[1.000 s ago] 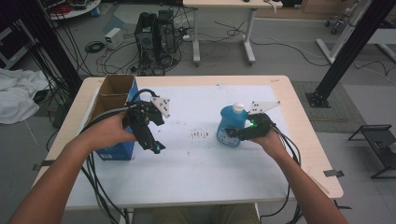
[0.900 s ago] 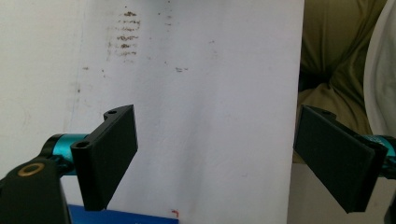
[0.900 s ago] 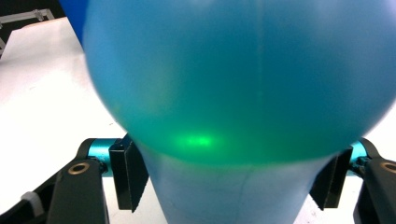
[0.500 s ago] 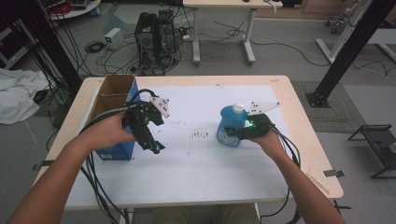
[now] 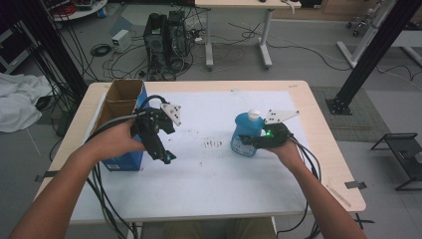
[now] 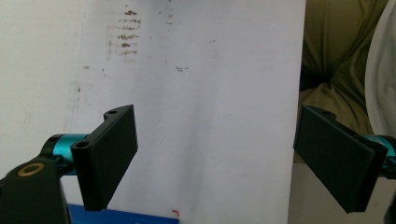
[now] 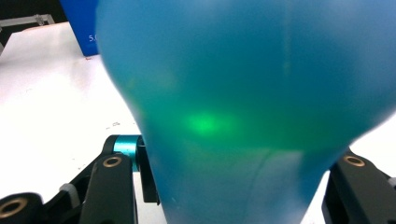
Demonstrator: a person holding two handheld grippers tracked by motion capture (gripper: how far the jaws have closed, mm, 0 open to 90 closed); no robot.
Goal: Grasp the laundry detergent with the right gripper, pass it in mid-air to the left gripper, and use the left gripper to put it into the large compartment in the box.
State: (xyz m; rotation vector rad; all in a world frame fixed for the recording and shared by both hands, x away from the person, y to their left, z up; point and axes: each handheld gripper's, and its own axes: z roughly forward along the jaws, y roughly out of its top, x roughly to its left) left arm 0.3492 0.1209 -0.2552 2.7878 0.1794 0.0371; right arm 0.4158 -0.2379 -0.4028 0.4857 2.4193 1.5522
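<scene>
Worktop (image 5: pixel 209 199), white-covered, stained at centre. Blue box (image 5: pixel 122 162) at left edge. Blue bottle (image 5: pixel 246 132) right of centre, upright, grasped by right claw (image 5: pixel 249 144). Left claw (image 5: pixel 166 157) released, empty, above sheet. Advised: firm squeeze, bottle upright.

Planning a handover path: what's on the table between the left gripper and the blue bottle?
High view: nothing solid, just bare white table cover with a patch of dark smudges between the left gripper and the blue bottle.
</scene>
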